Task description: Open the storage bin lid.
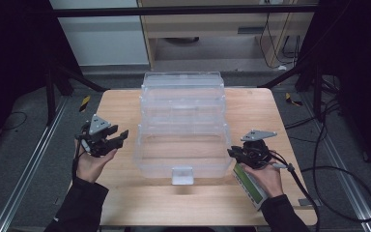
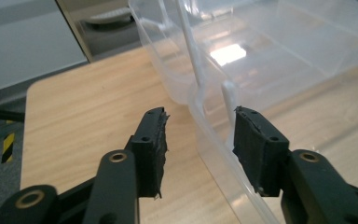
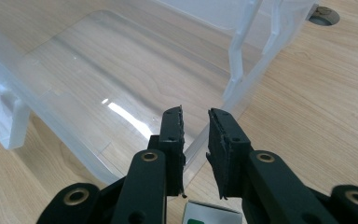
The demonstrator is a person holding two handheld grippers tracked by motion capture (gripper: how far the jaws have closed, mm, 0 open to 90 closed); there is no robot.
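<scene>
On the left side of the wooden table, the left gripper is held beside the clear plastic storage box, which stands in the middle of the table with its tiers spread open. In the left gripper view its jaws are wide open, and the thin left wall of the lowest tray runs up between them, seemingly not yet pinched. On the right, the right gripper is near the tray's right corner; its jaws are only narrowly open, with the rim just ahead of the gap. A small green and white box lies under the right hand. For a good grip, each rim should be seated deep between the pads, and both sides should probably be closed together, so the light box is not twisted or pushed sideways.
</scene>
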